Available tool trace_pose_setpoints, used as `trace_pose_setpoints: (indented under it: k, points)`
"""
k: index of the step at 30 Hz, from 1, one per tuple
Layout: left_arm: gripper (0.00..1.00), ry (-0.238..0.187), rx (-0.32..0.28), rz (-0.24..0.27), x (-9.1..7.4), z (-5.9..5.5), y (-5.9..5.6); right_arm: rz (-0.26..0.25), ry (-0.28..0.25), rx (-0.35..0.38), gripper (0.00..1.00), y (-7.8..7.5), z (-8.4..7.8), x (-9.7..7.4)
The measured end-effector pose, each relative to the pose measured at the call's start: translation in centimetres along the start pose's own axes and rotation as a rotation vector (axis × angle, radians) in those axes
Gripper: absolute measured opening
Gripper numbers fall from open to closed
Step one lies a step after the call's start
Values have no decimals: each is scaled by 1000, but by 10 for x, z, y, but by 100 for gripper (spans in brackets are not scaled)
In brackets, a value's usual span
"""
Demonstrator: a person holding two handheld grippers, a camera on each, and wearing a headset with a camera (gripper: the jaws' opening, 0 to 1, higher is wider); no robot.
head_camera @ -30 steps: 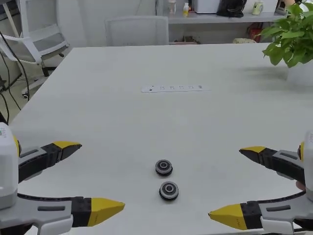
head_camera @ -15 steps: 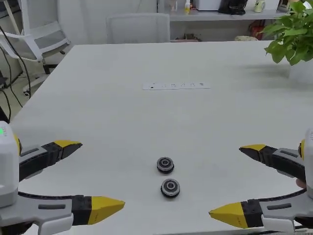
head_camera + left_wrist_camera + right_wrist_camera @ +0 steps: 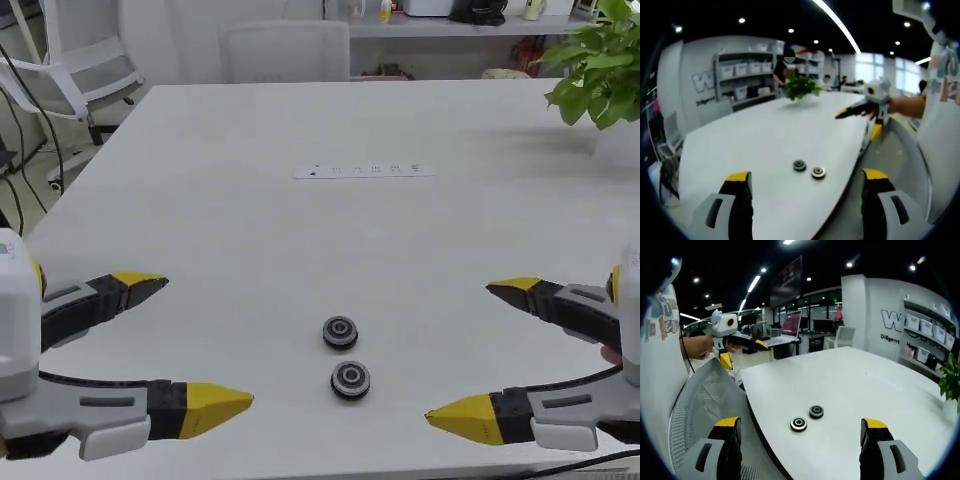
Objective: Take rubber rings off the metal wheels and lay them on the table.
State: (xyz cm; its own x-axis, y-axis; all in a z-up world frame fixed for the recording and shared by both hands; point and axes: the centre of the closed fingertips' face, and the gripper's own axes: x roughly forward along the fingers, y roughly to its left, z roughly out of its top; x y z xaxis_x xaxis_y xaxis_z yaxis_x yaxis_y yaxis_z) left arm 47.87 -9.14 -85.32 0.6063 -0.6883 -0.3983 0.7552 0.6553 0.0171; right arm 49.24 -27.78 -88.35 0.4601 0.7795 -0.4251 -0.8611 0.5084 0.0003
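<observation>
The jaws of the left gripper [image 3: 205,342] and of the right gripper [image 3: 460,352] are spread wide, with nothing held. Between them, on the table [image 3: 300,240] near its front edge, the nearer wheel [image 3: 350,379] and the farther wheel [image 3: 340,332] are laid flat, just beside each other and apart from both grippers. A dark outer band, taken to be the rubber ring [image 3: 334,381], is seen on each. The reach is judged to be the step in hand. One wheel is best pinned by one gripper while its ring is peeled by the other, and the neighbouring wheel could be knocked. A socket strip [image 3: 365,170], a plant [image 3: 600,60] and a chair [image 3: 285,50] are set well away, so the path is not blocked
</observation>
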Motion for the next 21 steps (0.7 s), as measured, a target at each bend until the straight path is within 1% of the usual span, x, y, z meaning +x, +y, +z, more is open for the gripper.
trace_pose_setpoints:
  k: [5, 12, 21]
  points:
    - [90, -1, 9, -5, 3, 3, 4, 4, 1, -13, 99, -5, 5, 3]
    - [89, 8, 22, -4, 9, 5, 13, 12, 2, -26, 99, -11, 8, 9]
    - [87, 19, 40, -24, 19, 9, 18, 29, 3, -42, 99, -16, 12, 16]
